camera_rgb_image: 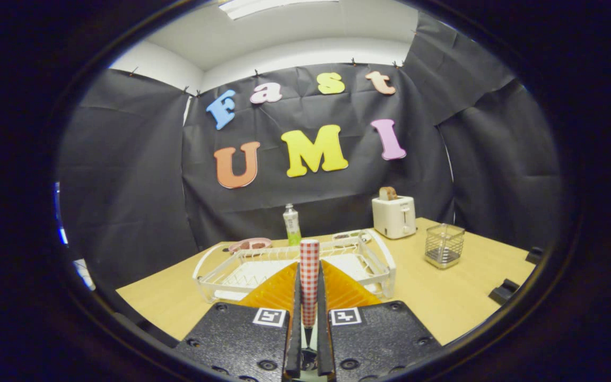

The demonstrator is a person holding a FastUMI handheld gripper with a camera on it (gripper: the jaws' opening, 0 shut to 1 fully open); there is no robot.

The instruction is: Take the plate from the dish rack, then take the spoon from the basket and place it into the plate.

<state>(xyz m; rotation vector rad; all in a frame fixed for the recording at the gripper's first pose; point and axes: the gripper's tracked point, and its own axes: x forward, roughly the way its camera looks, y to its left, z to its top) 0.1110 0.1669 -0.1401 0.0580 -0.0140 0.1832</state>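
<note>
Light wooden worktop under black cloth wall. Jaws closed on red-checked spoon handle, above orange ribbed plate by white dish rack. Spoon-placing step; next, lower and release.

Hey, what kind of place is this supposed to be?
Probably a mock kitchen counter in a recording booth: a white dish rack, a toaster and a wire basket on a wooden table. The gripper is shut on a checkered handle.

The gripper is clamped — both fingers pressed against the checked spoon handle, held upright.
</note>
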